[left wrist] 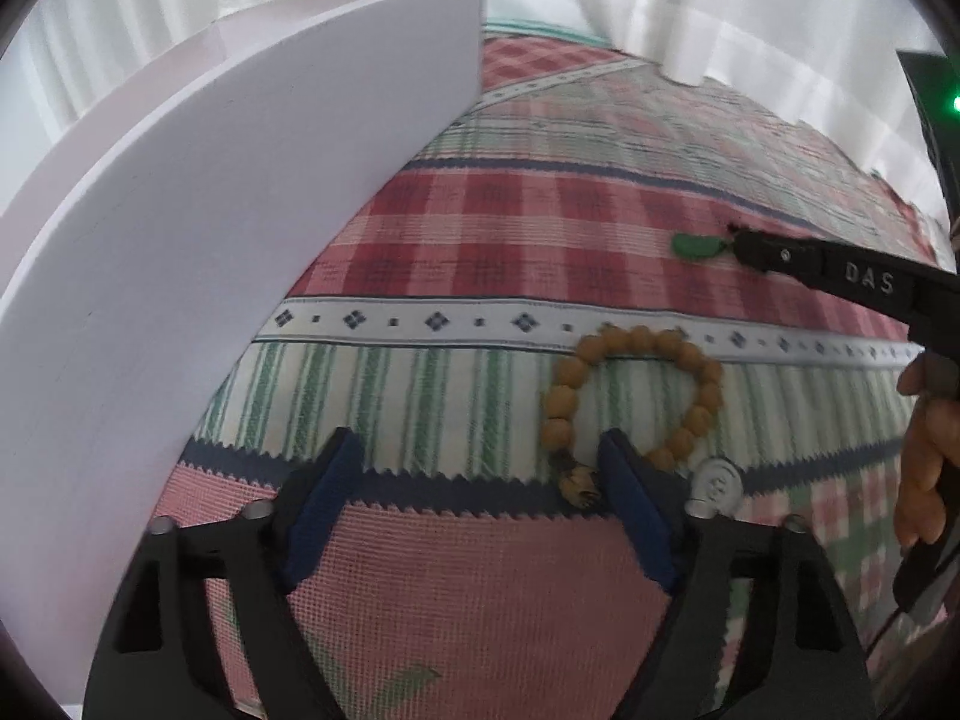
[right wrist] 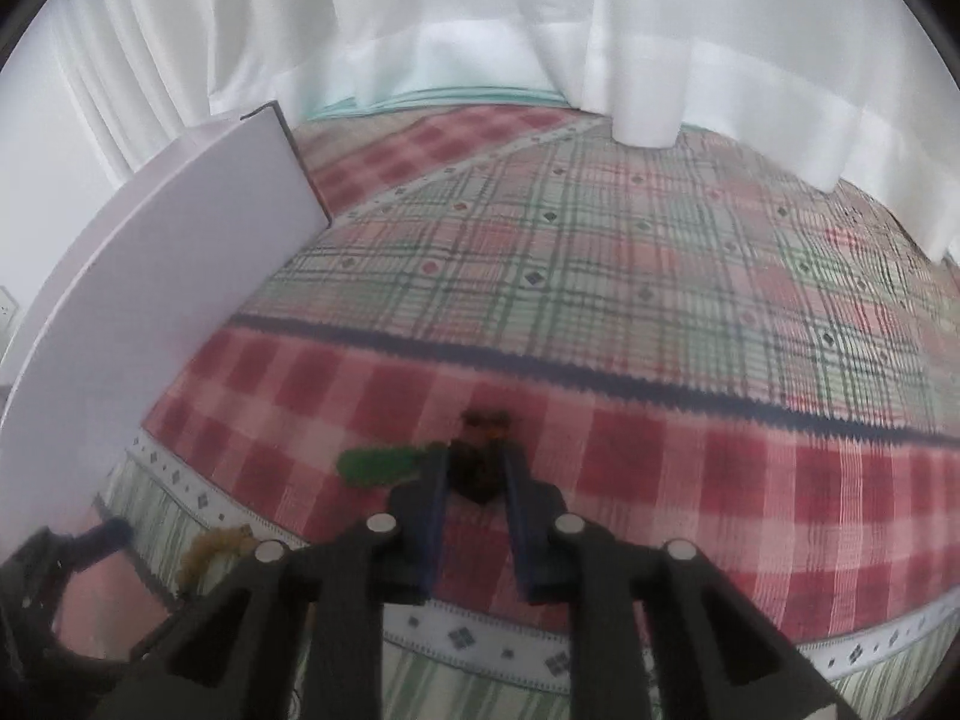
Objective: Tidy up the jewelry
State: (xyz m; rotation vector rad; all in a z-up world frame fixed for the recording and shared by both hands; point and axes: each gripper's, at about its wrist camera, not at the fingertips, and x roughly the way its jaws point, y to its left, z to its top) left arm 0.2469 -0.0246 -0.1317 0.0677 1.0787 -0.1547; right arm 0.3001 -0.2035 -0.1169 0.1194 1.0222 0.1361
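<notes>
On the checked cloth [left wrist: 480, 228], before white curtains [right wrist: 480, 30], we list: a white box [left wrist: 210, 210] at left; a bead bracelet [left wrist: 630, 396]; a silver charm [left wrist: 717, 483]; a green pendant [left wrist: 696, 246]. Left gripper [left wrist: 480, 480] stands apart, empty, beside the bracelet. Right gripper [right wrist: 477, 468] is clamped on the pendant's dark knot [right wrist: 477, 474], which is blurred. The box's inside is hidden.

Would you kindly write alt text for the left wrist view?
Open left gripper hovers over a plaid cloth, beside a wooden bead bracelet and a silver charm. Farther off, the right gripper touches a green pendant; a white box stands left.
</notes>
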